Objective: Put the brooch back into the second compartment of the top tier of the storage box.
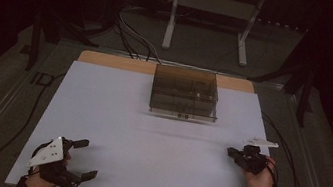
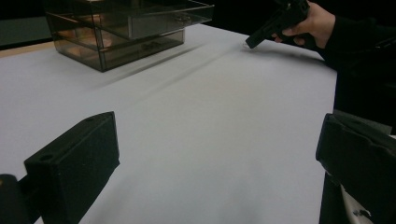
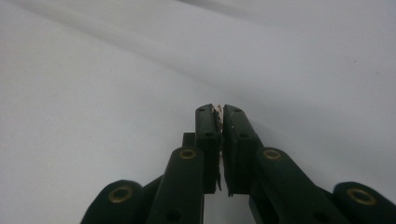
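A smoky see-through drawer box (image 1: 184,94) stands at the back middle of the white table mat (image 1: 146,146). In the left gripper view the drawer box (image 2: 126,28) is at the upper left, its top drawer looking slightly pulled out. My left gripper (image 1: 88,159) rests near the front left corner, its jaws wide open with nothing between them (image 2: 215,154). My right gripper (image 1: 230,151) is low over the mat at the right side. It is shut (image 3: 219,112) on a thin pale object (image 3: 217,113) that peeks out at the tips. The right gripper (image 2: 250,42) is also at the far right there.
A strip of wooden tabletop (image 1: 109,60) shows behind the mat. Beyond the table stands a white metal frame (image 1: 213,10), with cables (image 1: 133,35) on the floor. Black cables trail along both sides of the table (image 1: 290,163).
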Available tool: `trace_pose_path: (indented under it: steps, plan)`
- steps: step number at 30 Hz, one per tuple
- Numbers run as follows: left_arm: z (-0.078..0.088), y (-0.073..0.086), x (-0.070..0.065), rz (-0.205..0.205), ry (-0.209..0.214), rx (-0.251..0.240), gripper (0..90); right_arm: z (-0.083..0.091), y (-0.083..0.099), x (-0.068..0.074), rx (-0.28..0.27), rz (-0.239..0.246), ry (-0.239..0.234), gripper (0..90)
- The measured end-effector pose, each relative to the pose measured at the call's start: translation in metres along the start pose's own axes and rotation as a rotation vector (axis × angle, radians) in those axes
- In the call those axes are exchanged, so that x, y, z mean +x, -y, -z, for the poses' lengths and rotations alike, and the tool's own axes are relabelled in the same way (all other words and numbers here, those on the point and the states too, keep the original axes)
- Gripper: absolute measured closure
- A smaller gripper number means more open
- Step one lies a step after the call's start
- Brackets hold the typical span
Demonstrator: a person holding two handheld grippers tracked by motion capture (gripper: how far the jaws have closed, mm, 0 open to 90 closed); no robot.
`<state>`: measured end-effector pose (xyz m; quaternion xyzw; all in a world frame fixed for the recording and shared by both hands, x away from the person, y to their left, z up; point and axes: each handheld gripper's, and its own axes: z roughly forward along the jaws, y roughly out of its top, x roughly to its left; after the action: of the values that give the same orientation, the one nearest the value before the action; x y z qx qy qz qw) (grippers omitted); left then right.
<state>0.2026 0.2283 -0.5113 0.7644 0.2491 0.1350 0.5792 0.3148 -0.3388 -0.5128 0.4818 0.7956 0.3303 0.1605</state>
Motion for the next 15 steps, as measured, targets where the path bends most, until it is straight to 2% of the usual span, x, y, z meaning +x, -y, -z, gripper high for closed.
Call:
trace_pose_path:
  steps: [10, 15]
  plan:
    - [0.0002, -0.0006, 0.0001, 0.002, -0.001, -0.004, 0.5, 0.0031, -0.0018, -0.0002, -0.008, -0.025, -0.019, 85.7]
    - [-0.0003, -0.0007, -0.0001, -0.001, 0.0, -0.002, 0.5, 0.0049, -0.0039, 0.0034, -0.012, -0.021, -0.023, 85.7]
